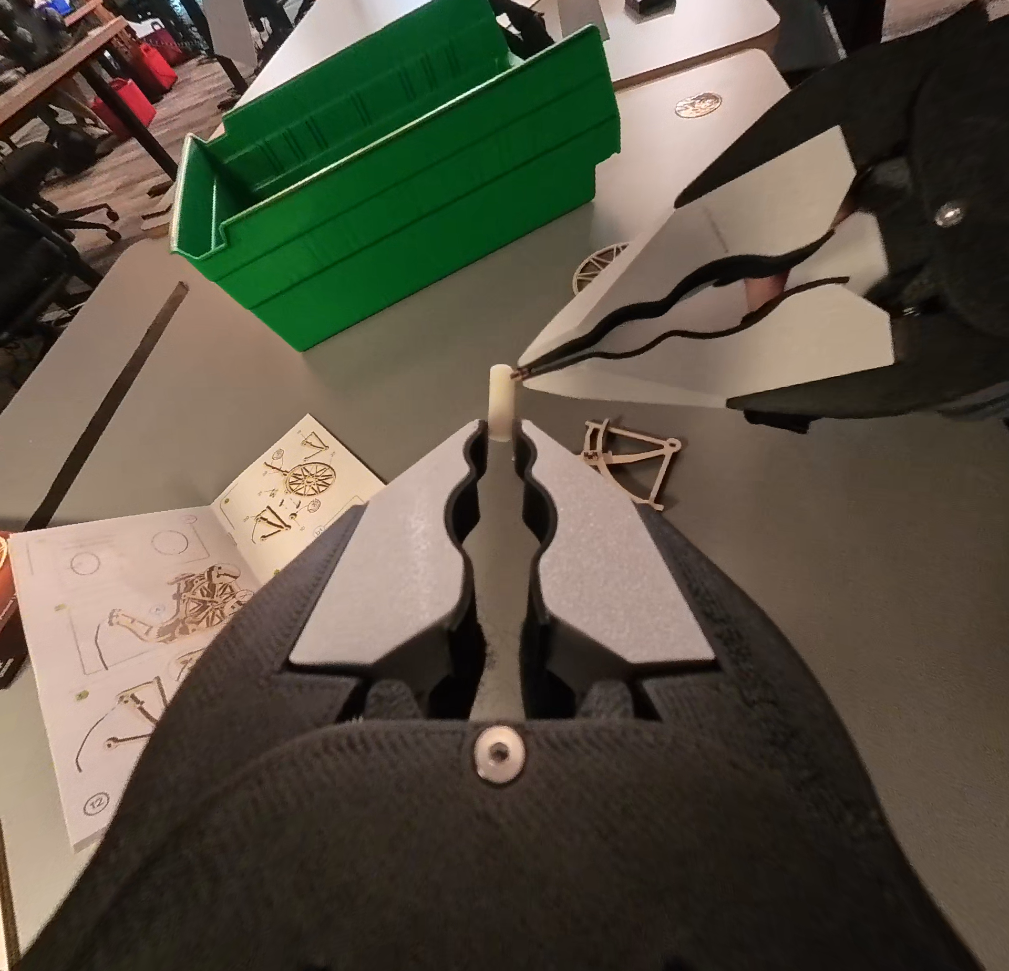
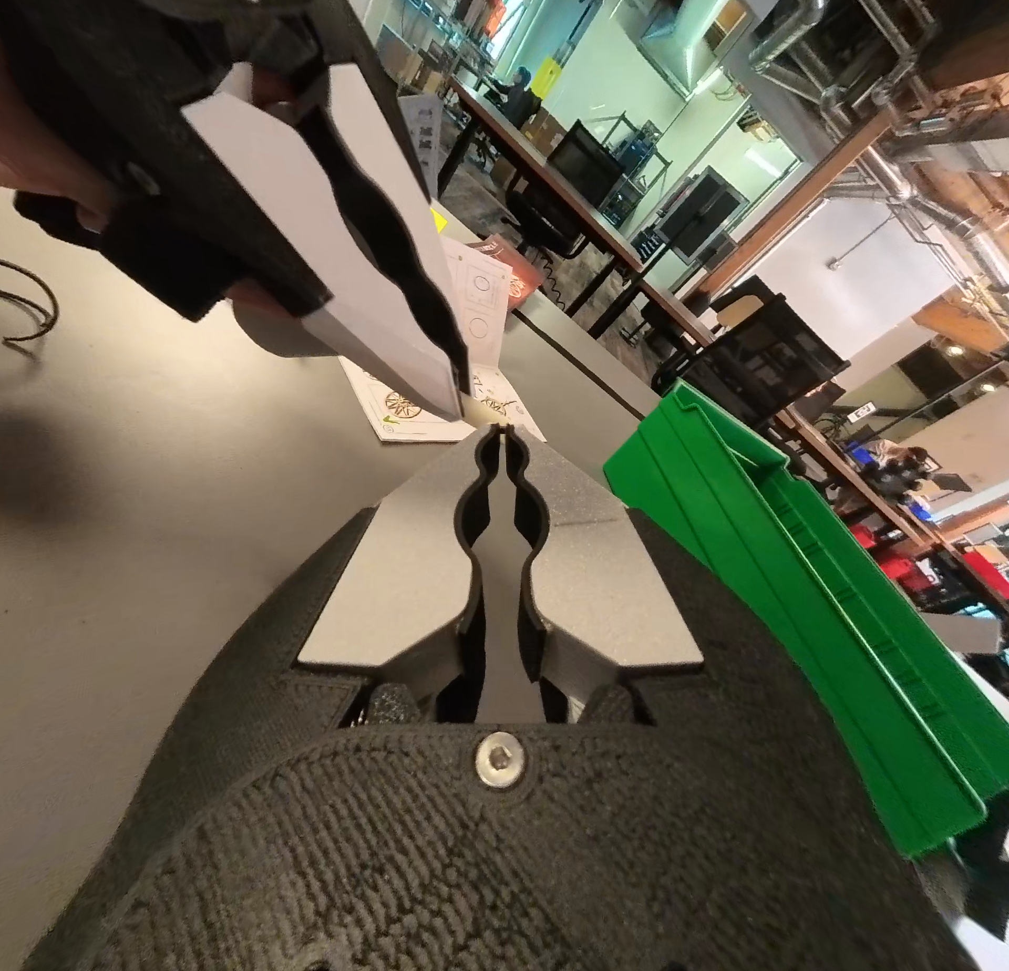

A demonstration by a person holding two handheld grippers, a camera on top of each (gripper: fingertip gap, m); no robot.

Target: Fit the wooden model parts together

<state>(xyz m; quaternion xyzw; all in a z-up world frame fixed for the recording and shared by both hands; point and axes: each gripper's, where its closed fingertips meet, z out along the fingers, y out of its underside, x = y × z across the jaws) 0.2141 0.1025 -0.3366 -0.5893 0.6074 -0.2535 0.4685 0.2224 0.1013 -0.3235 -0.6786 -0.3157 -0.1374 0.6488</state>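
Note:
My left gripper (image 1: 499, 433) is shut on a short cream-white cylinder (image 1: 501, 399) and holds it upright above the grey table (image 1: 382, 388). My right gripper (image 1: 521, 372) comes in from the right, shut on a tiny wooden piece (image 1: 516, 376) that touches the cylinder's top end. In the right wrist view my right gripper (image 2: 502, 427) pinches that piece at its tips, and the left gripper (image 2: 458, 401) reaches in from the upper left with the cylinder (image 2: 483, 408) just showing. A wooden frame part (image 1: 628, 461) lies on the table to the right. A wooden wheel (image 1: 598, 268) lies half hidden behind the right gripper.
Two nested green bins (image 1: 382, 191) stand at the back left of the table and also show in the right wrist view (image 2: 791, 590). An open instruction booklet (image 1: 164, 590) lies at the left beside a dark box (image 1: 6, 617). A black cable (image 2: 33, 300) lies on the table.

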